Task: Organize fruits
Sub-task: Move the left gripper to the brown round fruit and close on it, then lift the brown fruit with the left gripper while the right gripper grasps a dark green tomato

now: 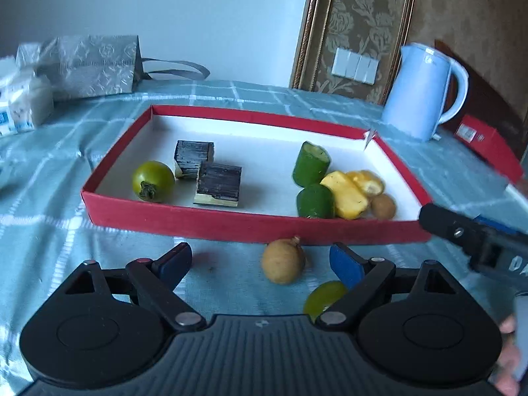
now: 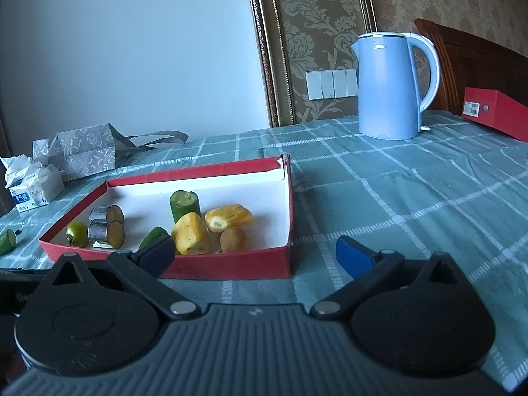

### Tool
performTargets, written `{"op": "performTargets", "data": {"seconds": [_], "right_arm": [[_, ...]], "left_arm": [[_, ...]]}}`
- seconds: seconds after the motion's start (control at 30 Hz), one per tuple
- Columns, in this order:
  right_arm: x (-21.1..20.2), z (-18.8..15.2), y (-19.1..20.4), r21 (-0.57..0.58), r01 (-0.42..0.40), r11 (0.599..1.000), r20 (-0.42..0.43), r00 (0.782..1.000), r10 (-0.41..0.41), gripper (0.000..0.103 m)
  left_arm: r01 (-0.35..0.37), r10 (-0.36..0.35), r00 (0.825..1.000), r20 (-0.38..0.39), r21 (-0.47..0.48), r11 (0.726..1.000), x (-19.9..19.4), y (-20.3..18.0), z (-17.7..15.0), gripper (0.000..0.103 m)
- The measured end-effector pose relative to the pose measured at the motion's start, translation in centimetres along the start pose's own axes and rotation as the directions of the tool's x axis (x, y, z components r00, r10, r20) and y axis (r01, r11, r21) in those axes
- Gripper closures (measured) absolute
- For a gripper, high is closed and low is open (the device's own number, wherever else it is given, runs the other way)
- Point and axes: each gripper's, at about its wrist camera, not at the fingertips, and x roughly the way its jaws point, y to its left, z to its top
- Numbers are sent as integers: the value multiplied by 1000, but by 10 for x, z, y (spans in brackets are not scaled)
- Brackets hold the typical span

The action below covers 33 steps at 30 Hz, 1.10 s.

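— Which one goes next, do you reckon?

— The brown round fruit, a longan by the look of it (image 1: 283, 260), lying loose on the checked surface (image 2: 412, 191) just outside the near wall of the red tray (image 1: 250, 226). The left gripper (image 1: 262, 262) has its jaws spread wide with nothing in them, and the longan sits between the two blue pads, a little toward the right-hand one.

— Any long axis to line up with?

— Hardly; it's near enough a ball, with a small stem stub pointing toward the tray. A straight push forward and a squeeze should do, I'd judge.

— And the right gripper (image 2: 255, 254)?

— Also released, empty, hovering at the tray's near right corner. The left is plainly nearer.

— Anything one camera misses?

— The left view shows a yellow-green fruit (image 1: 325, 297) tucked under its right finger, close by the longan; the right view doesn't show either. The right view does catch a green cut piece (image 2: 7, 241) far left on the cloth.
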Motion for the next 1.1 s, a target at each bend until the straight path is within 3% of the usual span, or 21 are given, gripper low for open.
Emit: {"op": "performTargets", "data": {"seconds": [0.17, 0.27, 0.4, 0.57, 0.63, 0.67, 0.83, 0.93, 1.1], "right_arm": [[0, 0, 0, 4, -3, 1000, 3, 1000, 3, 0], [0, 0, -1, 5, -4, 1000, -1, 1000, 4, 0], [0, 0, -1, 7, -3, 1000, -4, 1000, 3, 0], [1, 0, -2, 17, -4, 1000, -12, 1000, 4, 0], [2, 0, -2, 17, -6, 1000, -16, 1000, 6, 0], [2, 0, -2, 18, -6, 1000, -16, 1000, 7, 0], [3, -1, -2, 17, -15, 1000, -24, 1000, 15, 0], [2, -1, 1, 5, -42, 999, -26, 999, 43, 0], [-6, -4, 16, -72, -117, 990, -4, 993, 117, 0]], "left_arm": [[15, -15, 1000, -6, -41, 999, 0, 5, 3, 13], [1, -1, 1000, -4, -33, 999, -2, 6, 2, 22], [-31, 31, 1000, -4, 19, 999, -3, 4, 1, 37], [-42, 42, 999, -2, 18, 999, -3, 6, 3, 57], [-22, 22, 1000, -4, 26, 999, -3, 5, 3, 74], [-7, 8, 1000, -5, 29, 1000, -4, 5, 2, 76], [-98, 95, 994, 47, 83, 992, -11, -1, -2, 76], [-117, 111, 989, 95, 60, 991, -23, 10, -2, 77], [-165, 164, 982, 96, 0, 986, -31, 37, -3, 76]]}}
